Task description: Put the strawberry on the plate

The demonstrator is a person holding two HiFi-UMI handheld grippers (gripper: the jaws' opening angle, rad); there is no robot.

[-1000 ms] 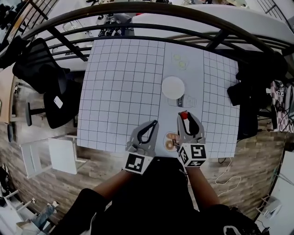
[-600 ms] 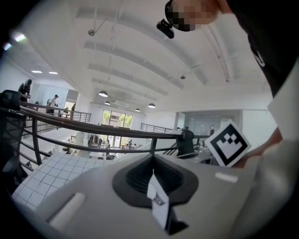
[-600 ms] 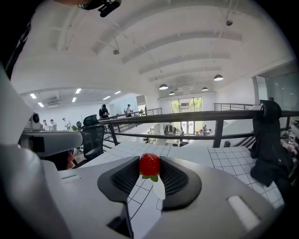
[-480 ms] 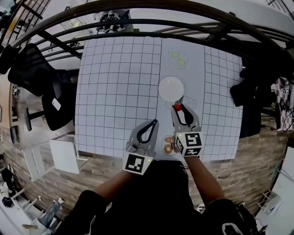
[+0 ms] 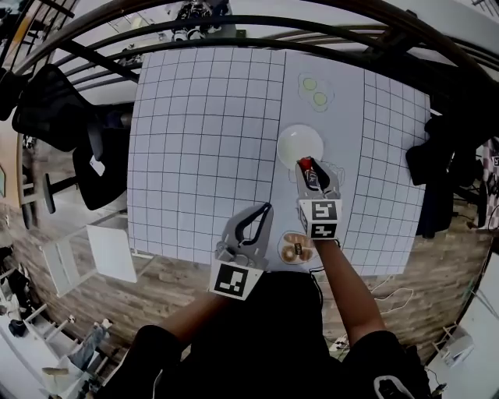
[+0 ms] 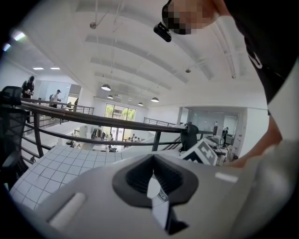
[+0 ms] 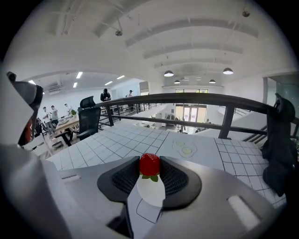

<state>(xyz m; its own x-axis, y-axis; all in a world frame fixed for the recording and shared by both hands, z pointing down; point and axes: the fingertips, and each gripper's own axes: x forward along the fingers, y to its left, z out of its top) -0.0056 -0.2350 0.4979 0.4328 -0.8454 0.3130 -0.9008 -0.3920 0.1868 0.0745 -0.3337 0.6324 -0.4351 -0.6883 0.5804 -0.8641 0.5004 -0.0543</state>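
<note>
A red strawberry [image 5: 304, 164] is pinched between the tips of my right gripper [image 5: 306, 167], which is shut on it. It hangs at the near rim of the round white plate [image 5: 297, 142] on the grey strip of the gridded table. In the right gripper view the strawberry [image 7: 150, 163] sits between the dark pads with its green leaves down, and the plate [image 7: 151, 192] shows just below it. My left gripper [image 5: 265, 209] rests near the table's front edge, left of the right arm. Its jaws are shut with nothing in them. The left gripper view [image 6: 152, 181] shows the same.
A clear dish with two green slices [image 5: 316, 90] lies beyond the plate. A small dish of brown pieces [image 5: 295, 249] sits at the front edge by the right gripper's marker cube. A black chair [image 5: 58, 109] stands on the left and a white stool [image 5: 90, 257] stands below it. A railing [image 5: 234, 15] runs behind.
My right gripper has carried the strawberry forward, away from the front edge, up to the plate's near rim. The left gripper has stayed where it was.
</note>
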